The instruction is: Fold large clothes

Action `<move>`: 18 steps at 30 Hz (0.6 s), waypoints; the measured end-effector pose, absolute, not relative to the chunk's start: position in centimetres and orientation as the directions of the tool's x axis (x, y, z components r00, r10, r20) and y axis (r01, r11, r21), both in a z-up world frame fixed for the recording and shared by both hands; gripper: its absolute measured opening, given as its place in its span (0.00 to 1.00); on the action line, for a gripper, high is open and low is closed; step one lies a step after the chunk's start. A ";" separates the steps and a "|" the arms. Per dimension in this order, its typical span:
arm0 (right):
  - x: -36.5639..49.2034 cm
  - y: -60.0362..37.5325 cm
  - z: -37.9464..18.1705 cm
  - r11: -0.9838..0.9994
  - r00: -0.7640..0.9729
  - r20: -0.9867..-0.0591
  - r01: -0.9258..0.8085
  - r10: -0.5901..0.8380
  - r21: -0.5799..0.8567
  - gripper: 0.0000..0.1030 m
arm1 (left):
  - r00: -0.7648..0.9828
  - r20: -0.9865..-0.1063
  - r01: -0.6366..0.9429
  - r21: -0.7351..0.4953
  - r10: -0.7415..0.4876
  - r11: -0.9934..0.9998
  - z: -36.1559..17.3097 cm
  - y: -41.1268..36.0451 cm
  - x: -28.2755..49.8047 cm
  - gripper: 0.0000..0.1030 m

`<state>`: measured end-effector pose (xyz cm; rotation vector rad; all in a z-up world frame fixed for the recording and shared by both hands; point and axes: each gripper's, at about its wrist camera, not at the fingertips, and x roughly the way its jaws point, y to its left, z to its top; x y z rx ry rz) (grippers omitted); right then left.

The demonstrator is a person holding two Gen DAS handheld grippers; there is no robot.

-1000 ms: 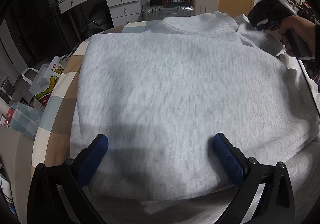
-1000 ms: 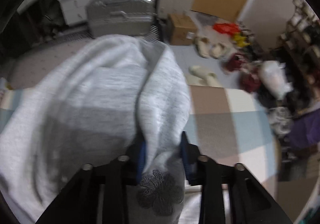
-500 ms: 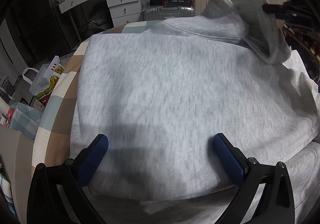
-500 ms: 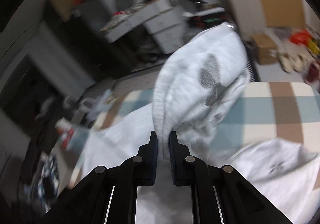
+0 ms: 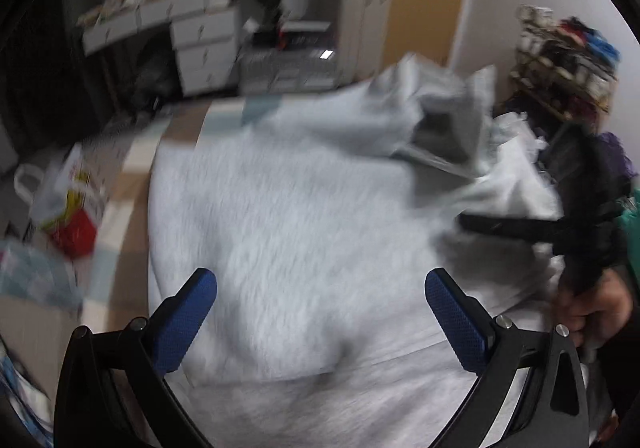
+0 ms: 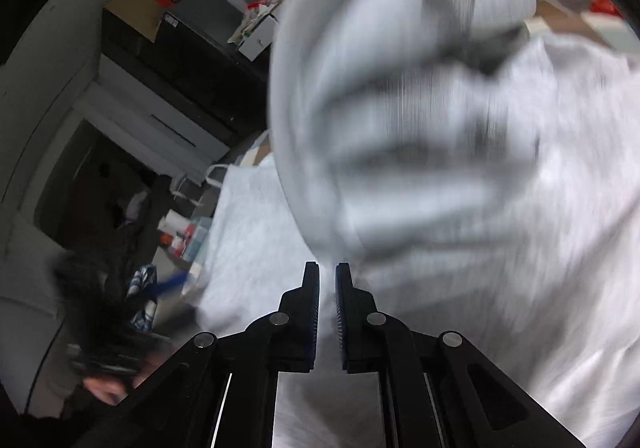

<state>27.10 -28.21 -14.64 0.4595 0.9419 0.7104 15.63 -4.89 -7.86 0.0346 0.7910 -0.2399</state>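
A light grey sweatshirt [image 5: 300, 216] lies spread on a bed with a checked cover [image 5: 132, 184]. My left gripper [image 5: 320, 280] hangs open above its near part, with nothing between the blue pads [image 5: 188, 324]. My right gripper [image 6: 327, 268] is shut on a fold of the sweatshirt [image 6: 520, 208], and a bunched part of the cloth [image 6: 380, 88] rises up from the jaws. In the left wrist view the right gripper [image 5: 500, 224] reaches in from the right, held by a hand [image 5: 592, 312], with the lifted cloth [image 5: 440, 120] draped behind it. Both views are blurred.
White drawers [image 5: 200, 48] and a silver suitcase [image 5: 288, 64] stand beyond the bed's far end. Bags [image 5: 68, 208] crowd the floor on the left. A cluttered rack [image 5: 560, 60] stands at the right. Dark furniture with boxes [image 6: 160, 32] lines the wall.
The left gripper has risen off the sweatshirt, still open. The right gripper closed on the cloth, lifted it and swung it over the sweatshirt's body, coming nearer to the left gripper.
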 end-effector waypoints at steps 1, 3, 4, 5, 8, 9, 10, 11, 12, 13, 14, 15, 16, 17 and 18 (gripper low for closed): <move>26.9 -28.4 -15.1 0.680 0.405 -0.552 -0.338 0.729 0.651 0.08 | 0.695 -0.693 0.231 -0.035 -0.190 0.972 -6.9 -5.4 15.8 0.99; 26.6 -29.1 -16.1 0.642 0.424 -0.498 -0.333 0.756 0.690 0.09 | 0.689 -0.704 0.219 -0.029 -0.176 0.975 -5.2 -6.4 18.1 0.99; 26.3 -29.3 -15.9 0.623 0.437 -0.470 -0.332 0.767 0.708 0.10 | 0.675 -0.716 0.219 -0.035 -0.177 0.975 -4.7 -7.0 19.8 0.99; 26.1 -30.0 -15.9 0.614 0.458 -0.445 -0.338 0.770 0.714 0.10 | 0.665 -0.728 0.216 -0.026 -0.167 0.976 -4.1 -7.8 21.9 0.99; 25.0 -32.3 -15.4 0.525 0.528 -0.298 -0.354 0.795 0.774 0.18 | 0.652 -0.754 0.198 0.060 -0.086 0.978 -2.8 -11.5 29.2 0.99; 24.9 -33.1 -15.6 0.499 0.547 -0.261 -0.345 0.795 0.795 0.30 | 0.640 -0.763 0.214 0.070 -0.085 0.974 -2.8 -12.7 31.0 0.99; 24.9 -33.6 -15.7 0.477 0.556 -0.235 -0.341 0.797 0.810 0.42 | 0.627 -0.775 0.225 0.087 -0.076 0.971 -2.8 -13.9 32.8 0.99; 24.9 -34.3 -15.9 0.431 0.562 -0.189 -0.337 0.805 0.837 0.46 | 0.610 -0.791 0.231 0.115 -0.052 0.966 -3.1 -15.6 35.1 0.99; 24.9 -34.6 -15.9 0.415 0.568 -0.170 -0.334 0.805 0.846 0.47 | 0.603 -0.797 0.217 0.123 -0.034 0.968 -3.4 -16.2 36.4 0.99; 24.9 -34.9 -16.0 0.405 0.579 -0.156 -0.330 0.801 0.853 0.48 | 0.590 -0.808 0.185 0.117 -0.015 0.976 -3.9 -16.8 37.9 0.99; 24.8 -35.1 -15.9 0.403 0.583 -0.151 -0.329 0.798 0.854 0.49 | 0.565 -0.825 0.162 0.099 -0.011 0.982 -4.6 -17.1 39.1 0.99; 24.7 -35.4 -15.8 0.401 0.593 -0.143 -0.329 0.792 0.855 0.55 | 0.533 -0.846 0.142 0.074 -0.013 0.987 -5.4 -17.4 40.4 0.99; 24.6 -35.7 -15.7 0.392 0.599 -0.128 -0.334 0.790 0.857 0.63 | 0.507 -0.861 0.128 0.050 -0.023 0.991 -6.2 -17.8 41.4 0.99; 24.5 -35.8 -15.6 0.389 0.606 -0.120 -0.336 0.787 0.858 0.66 | 0.492 -0.870 0.127 0.023 -0.043 0.992 -6.9 -18.1 42.1 0.99; 24.4 -35.8 -15.5 0.389 0.612 -0.115 -0.337 0.783 0.857 0.71 | 0.476 -0.879 0.120 0.027 -0.034 0.992 -7.6 -18.5 42.7 0.99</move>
